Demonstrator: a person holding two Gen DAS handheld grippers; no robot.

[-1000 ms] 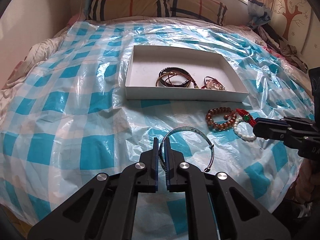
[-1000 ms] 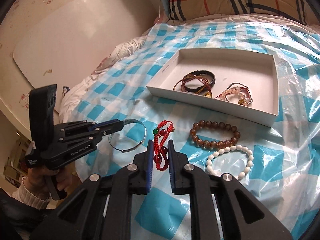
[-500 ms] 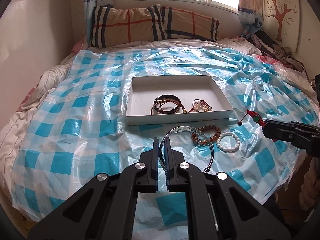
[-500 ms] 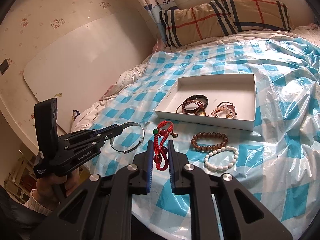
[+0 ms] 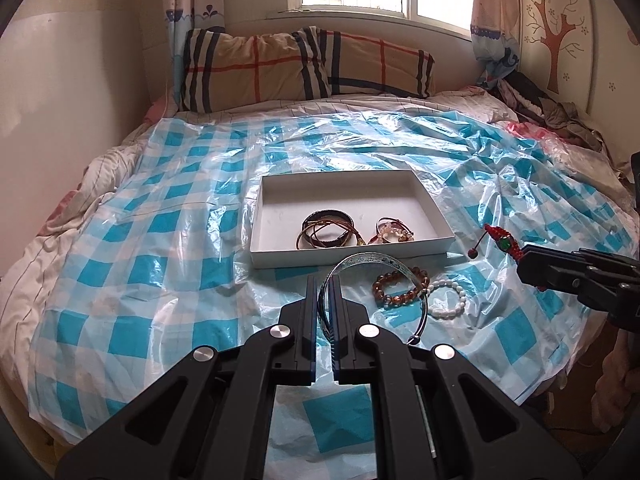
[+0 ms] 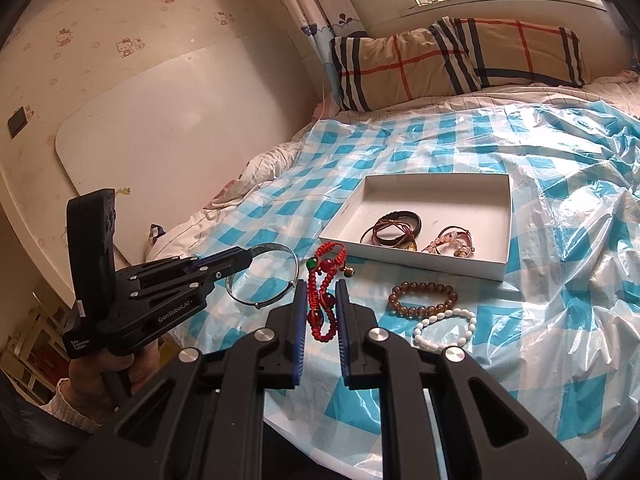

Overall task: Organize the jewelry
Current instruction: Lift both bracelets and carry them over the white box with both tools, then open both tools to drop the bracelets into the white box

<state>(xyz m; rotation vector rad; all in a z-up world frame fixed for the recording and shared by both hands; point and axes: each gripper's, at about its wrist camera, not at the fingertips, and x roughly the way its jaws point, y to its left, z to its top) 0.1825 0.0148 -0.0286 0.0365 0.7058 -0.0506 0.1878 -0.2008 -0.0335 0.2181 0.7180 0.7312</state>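
My left gripper [image 5: 324, 280] is shut on a silver bangle [image 5: 372, 259] and holds it in the air above the bed; the bangle also shows in the right wrist view [image 6: 276, 249]. My right gripper [image 6: 322, 284] is shut on a red braided cord bracelet [image 6: 322, 280] with a green bead, held up too; it shows in the left wrist view [image 5: 502, 242]. A white tray [image 5: 280, 258] on the checked sheet holds dark bangles [image 5: 326, 228] and a pink bead bracelet [image 5: 394, 234]. A brown bead bracelet [image 5: 400, 286] and a white bead bracelet [image 5: 446, 298] lie in front of the tray.
The bed is covered by a blue-and-white checked plastic sheet [image 5: 160, 240]. A plaid pillow [image 5: 304, 68] lies at the head under the window. Clothes are piled at the far right [image 5: 552, 108]. A white board [image 6: 168, 128] leans on the left wall.
Both grippers have risen and pulled back from the bed with their bracelets; the tray and beads look smaller and farther away.
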